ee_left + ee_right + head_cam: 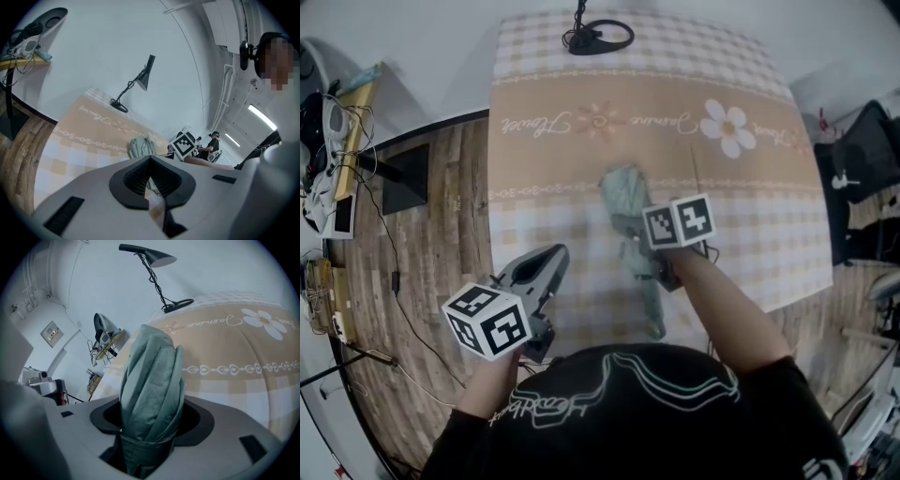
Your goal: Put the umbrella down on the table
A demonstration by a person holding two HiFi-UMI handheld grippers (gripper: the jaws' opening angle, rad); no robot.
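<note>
Right gripper [649, 261] – jaws clamped on the folded sage-green fabric umbrella [625, 192]. The right gripper view shows the pleated cloth bundle [152, 376] filling the gap between the two dark pads, and its free end runs out ahead of the jaws.

Umbrella position: in the head view it lies lengthwise over the middle of the table with the checked beige-and-white tablecloth [769, 234]. The wider cloth end sits near the tan band with the decorative border line, and the narrow end points back toward the person. Whether any part touches the cloth cannot be told from these views.

Left gripper [555, 255] – jaws drawn together with only a sliver between the pads and nothing in them, as the left gripper view [150, 161] shows. It is held over the near-left part of the table, well apart from the umbrella, pointing toward the far side.

Surroundings: a black gooseneck desk lamp [598, 37] stands at the far edge of the table. A white daisy print [727, 127] sits on the tan band to the right. A wood-plank floor [441, 234] lies to the left.
</note>
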